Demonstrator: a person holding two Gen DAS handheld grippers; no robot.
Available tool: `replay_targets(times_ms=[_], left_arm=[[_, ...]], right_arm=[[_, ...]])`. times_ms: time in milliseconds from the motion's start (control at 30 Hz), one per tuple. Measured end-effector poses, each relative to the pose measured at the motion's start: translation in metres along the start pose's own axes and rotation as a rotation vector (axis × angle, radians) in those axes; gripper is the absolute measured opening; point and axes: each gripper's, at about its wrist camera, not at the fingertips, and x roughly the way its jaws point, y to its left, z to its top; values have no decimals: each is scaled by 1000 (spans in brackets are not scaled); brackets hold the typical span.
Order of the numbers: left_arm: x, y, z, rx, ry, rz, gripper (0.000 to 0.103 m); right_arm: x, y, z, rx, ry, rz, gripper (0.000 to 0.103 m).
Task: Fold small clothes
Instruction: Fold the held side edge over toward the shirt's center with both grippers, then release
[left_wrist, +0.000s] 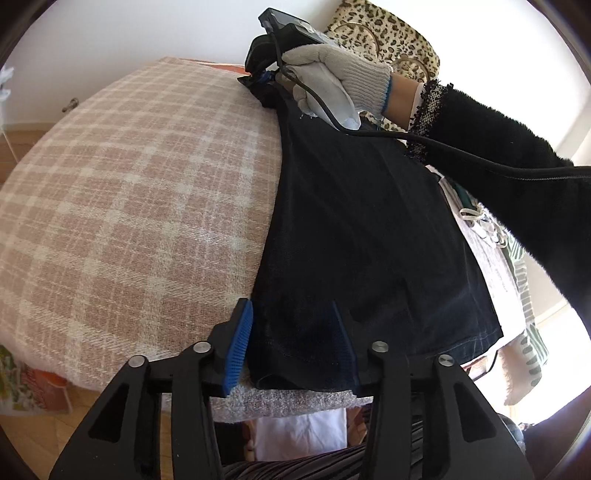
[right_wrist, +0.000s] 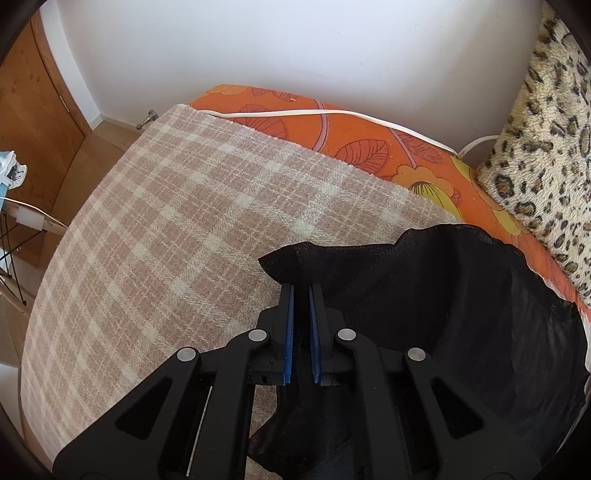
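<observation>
Mesh fabric, black and thin, makes up the small garment (left_wrist: 354, 229) stretched lengthwise along the right side of a plaid blanket (left_wrist: 140, 206). It looks very light and limp; the weave is open enough in the right wrist view (right_wrist: 461, 314) that the cloth reads as sheer, and it rumples into soft peaks where it is lifted. Such material will likely sag between two holds and slide a little on itself, so a pinch at the corners or along the hemmed edges seems the safest place to take it, since a single layer in the middle would just bunch.

The right gripper (right_wrist: 300, 325), held by a gloved hand (left_wrist: 328, 77), has its blue pads nearly together with a fold of the far end of the garment pinched between them. The left gripper (left_wrist: 295, 343) sits at the near end with its jaws spread wide; one blue ribbed pad shows at the garment's left edge while the other finger lies under the sheer cloth, so it is open around the near hem, not clamped.

The blanket is a coarse woven pink and cream check, probably offering some friction. Beneath it lies an orange leaf-print sheet (right_wrist: 369, 136) with a white cord (right_wrist: 332, 112) across it, and a plush leopard-print cushion (right_wrist: 546, 147) stands at the far right. More clothes (left_wrist: 513, 266), striped and pale, are heaped just beside the garment.
</observation>
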Motion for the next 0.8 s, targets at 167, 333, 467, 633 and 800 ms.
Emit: replay_targets(times_ms=[167, 333, 467, 633, 800], left_arm=[[0, 6, -2, 13, -9, 18, 58], [8, 12, -4, -24, 0, -66, 6], [5, 18, -5, -97, -25, -151, 4], [-8, 5, -5, -63, -48, -191, 4], [-5, -12, 1, -30, -35, -233, 3]], right_arm=[[-3, -1, 4, 17, -18, 14, 7], [-10, -6, 7, 29, -35, 32, 6], [-21, -15, 7, 43, -64, 32, 6], [-43, -40, 7, 92, -98, 45, 5], [-68, -71, 4, 144, -135, 50, 5]])
